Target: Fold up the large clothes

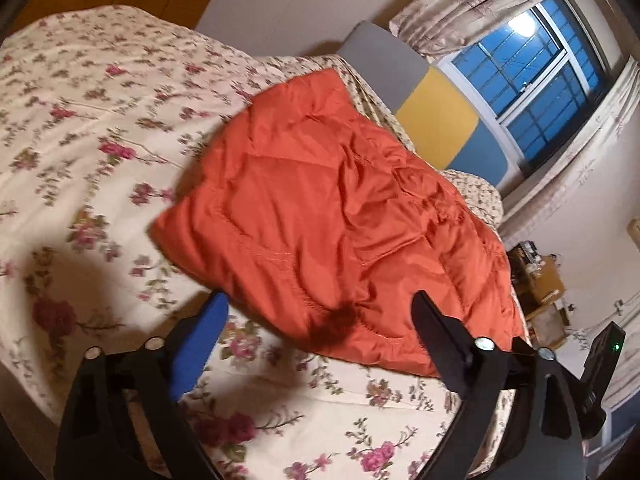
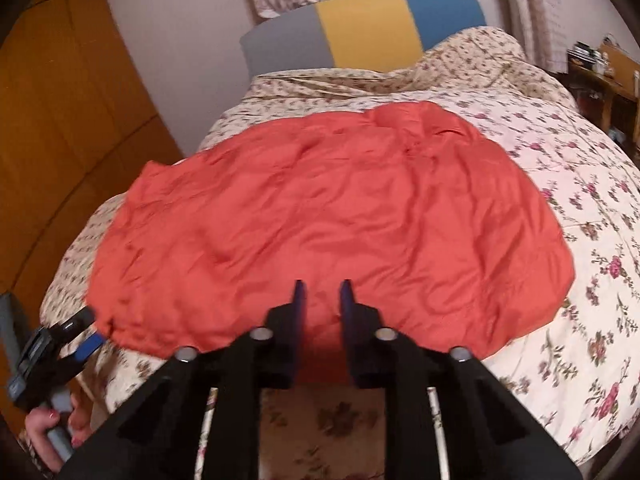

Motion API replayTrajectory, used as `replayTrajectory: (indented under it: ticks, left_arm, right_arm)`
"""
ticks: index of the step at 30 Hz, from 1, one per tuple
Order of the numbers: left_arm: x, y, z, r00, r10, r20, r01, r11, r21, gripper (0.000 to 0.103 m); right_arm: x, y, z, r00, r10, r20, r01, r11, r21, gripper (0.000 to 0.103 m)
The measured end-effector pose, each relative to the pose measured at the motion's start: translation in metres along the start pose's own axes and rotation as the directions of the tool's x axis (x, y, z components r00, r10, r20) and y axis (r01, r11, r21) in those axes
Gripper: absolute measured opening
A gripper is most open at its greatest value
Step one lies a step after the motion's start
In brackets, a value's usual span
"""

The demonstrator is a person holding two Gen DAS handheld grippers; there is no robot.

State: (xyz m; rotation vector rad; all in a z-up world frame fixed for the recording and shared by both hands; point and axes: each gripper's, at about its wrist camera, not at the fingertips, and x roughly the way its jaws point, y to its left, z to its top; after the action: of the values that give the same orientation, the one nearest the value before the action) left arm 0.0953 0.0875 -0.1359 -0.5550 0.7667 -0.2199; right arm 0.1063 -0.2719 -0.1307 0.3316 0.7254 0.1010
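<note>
One puffy orange quilted jacket point(image 2: 328, 216) is seen spread flat on one bed covered by a cream floral bedspread point(image 2: 580, 280), below a grey, yellow and blue padded headboard point(image 2: 360, 28) at 12 o'clock. Two tools are counted. The left tool point(image 1: 320, 304) is held wide apart and released, over the jacket's near hem. The right tool point(image 2: 322, 292) is parted slightly, nothing gripped, above the jacket's near edge. One window point(image 1: 536, 80) is visible.
</note>
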Motion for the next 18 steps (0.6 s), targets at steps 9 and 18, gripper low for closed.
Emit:
replayTrajectory:
  ticks: [9,18]
  left_arm:
    - [0.013,0.007,0.009,0.998,-0.052,0.025,0.054,0.995,-0.08,0.085]
    - [0.014,0.007,0.003,0.994,-0.051,0.094,0.06,0.994,-0.089,0.085]
  right_arm:
    - [0.023,0.028,0.004,0.999,0.037,-0.03,-0.039,0.997,-0.074,0.009]
    - [0.071,0.038,-0.017,0.994,-0.064,-0.094,0.046,0.983,-0.177,0.008]
